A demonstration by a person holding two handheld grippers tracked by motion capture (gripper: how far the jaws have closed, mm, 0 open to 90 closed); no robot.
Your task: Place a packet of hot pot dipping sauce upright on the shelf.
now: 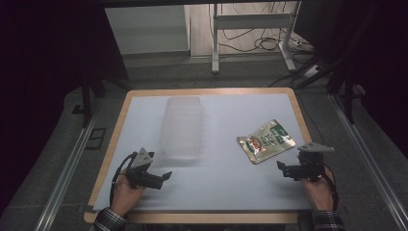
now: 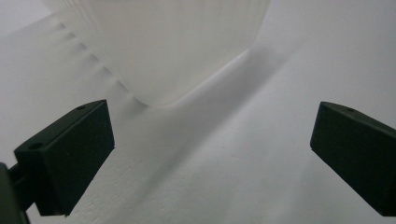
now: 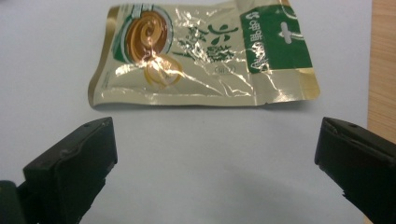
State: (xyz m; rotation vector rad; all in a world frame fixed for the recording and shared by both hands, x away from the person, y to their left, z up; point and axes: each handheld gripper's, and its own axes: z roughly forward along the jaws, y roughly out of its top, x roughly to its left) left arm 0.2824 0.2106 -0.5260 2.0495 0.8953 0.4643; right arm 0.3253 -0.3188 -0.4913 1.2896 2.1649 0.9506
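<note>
A lab: white-topped table (image 1: pixel 211 192) amid dark curtains, floor cables (image 1: pixel 250 41) (loose, tangled).

A translucent white plastic container (image 1: pixel 182 127) sits on the white desk (image 1: pixel 221 178), left of the middle, long side running away from the near edge; its ribbed walls look frosted, and its rounded near corner (image 2: pixel 159 95) rests flat on the surface; whether it stands open side up or down cannot be told. To its right, well apart, a snack pouch (image 1: pixel 265 141) lies flat, turned at an angle; the gold foil is crinkled and shiny, printed with a brown swirl picture, with a green band and hang hole at one end (image 3: pixel 275 39).
</note>
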